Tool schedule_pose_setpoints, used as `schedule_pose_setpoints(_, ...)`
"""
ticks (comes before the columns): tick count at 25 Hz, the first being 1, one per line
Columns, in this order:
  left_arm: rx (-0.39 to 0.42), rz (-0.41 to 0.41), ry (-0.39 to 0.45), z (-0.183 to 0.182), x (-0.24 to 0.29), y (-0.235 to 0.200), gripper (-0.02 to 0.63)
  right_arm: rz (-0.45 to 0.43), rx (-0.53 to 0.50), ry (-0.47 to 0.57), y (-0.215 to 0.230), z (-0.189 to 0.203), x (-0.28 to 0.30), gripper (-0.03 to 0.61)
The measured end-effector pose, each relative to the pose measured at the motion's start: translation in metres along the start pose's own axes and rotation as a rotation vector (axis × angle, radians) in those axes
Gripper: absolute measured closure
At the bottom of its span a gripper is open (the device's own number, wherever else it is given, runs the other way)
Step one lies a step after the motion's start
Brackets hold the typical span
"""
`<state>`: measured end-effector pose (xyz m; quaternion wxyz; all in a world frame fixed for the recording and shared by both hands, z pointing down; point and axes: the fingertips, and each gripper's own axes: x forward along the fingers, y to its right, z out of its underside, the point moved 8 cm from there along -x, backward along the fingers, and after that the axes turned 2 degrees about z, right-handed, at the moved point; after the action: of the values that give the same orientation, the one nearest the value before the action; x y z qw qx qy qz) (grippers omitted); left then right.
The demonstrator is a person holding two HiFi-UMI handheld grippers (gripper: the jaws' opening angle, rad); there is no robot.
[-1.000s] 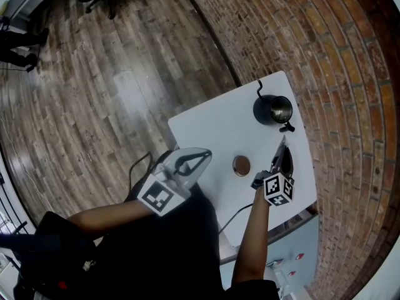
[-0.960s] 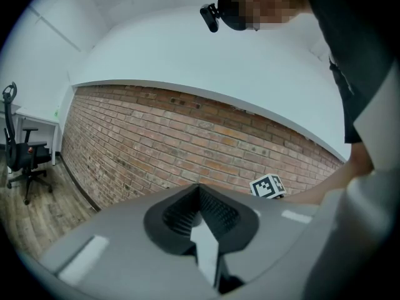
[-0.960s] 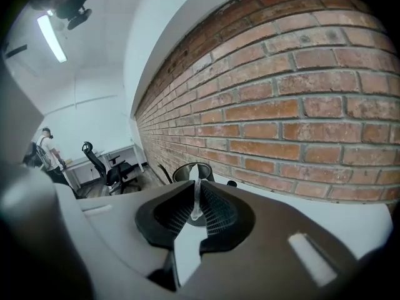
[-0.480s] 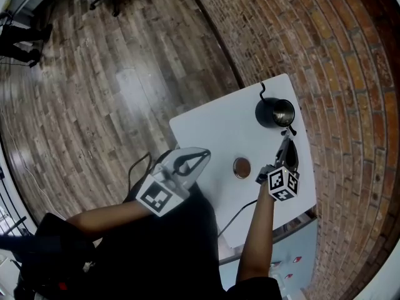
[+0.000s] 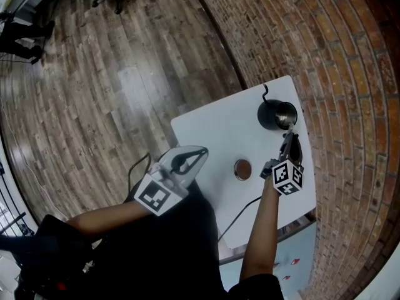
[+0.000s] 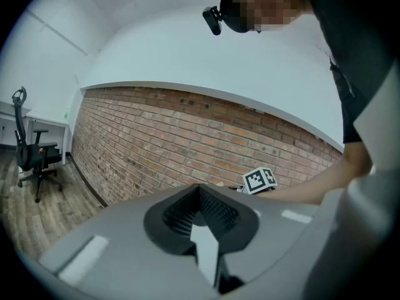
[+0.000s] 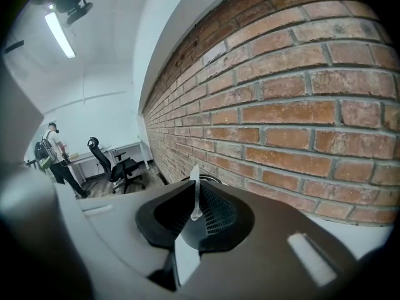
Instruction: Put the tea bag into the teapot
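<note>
- My right tongs point(image 5: 289, 136) are pinched nearly closed on the tea bag point(image 7: 194, 174). It's a thin white strip standing up between the pads.
- The tips sit right at the near side of the black teapot point(image 5: 277, 114), which is on the far right corner of the white worktop point(image 5: 212, 130). In the right gripper view its dark rim point(image 7: 212, 179) peeks out just behind the tips.
- My left tongs point(image 5: 201, 154) are closed on nothing, tips together. They hang over the near left edge of the worktop, well away from the teapot.
- Other stuff: a small brown round thing point(image 5: 242, 169) (cup or coaster, can't tell) sits mid-worktop, left of my right arm and off to the side of the tongs-to-teapot line. A dark cable point(image 5: 244, 210) runs off the near edge.
- There's a brick wall point(image 5: 350, 74) right behind the teapot. Further off are a wood floor point(image 5: 125, 74), an office chair point(image 7: 115, 161) and a person point(image 7: 50, 149).
- Versus a second ago, the right tongs were level with the brown round thing and short of the teapot. Now they've slid up to it. The left tongs have barely shifted.
</note>
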<state>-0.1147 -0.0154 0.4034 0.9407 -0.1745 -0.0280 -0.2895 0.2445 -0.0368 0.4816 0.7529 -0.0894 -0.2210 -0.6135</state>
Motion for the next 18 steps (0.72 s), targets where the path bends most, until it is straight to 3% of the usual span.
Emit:
schedule_pose_setpoints(14,-0.004,-0.032,0.009,0.0,-0.004,-0.01,0.614,-0.01,0.01,-0.009,-0.001,-0.004,0.024,0.551)
schedule_pose_setpoints(18,-0.009,-0.033,-0.007,0.001,-0.005,-0.012,0.614,-0.005,0.023,0.0,-0.001,-0.004,0.027,0.522)
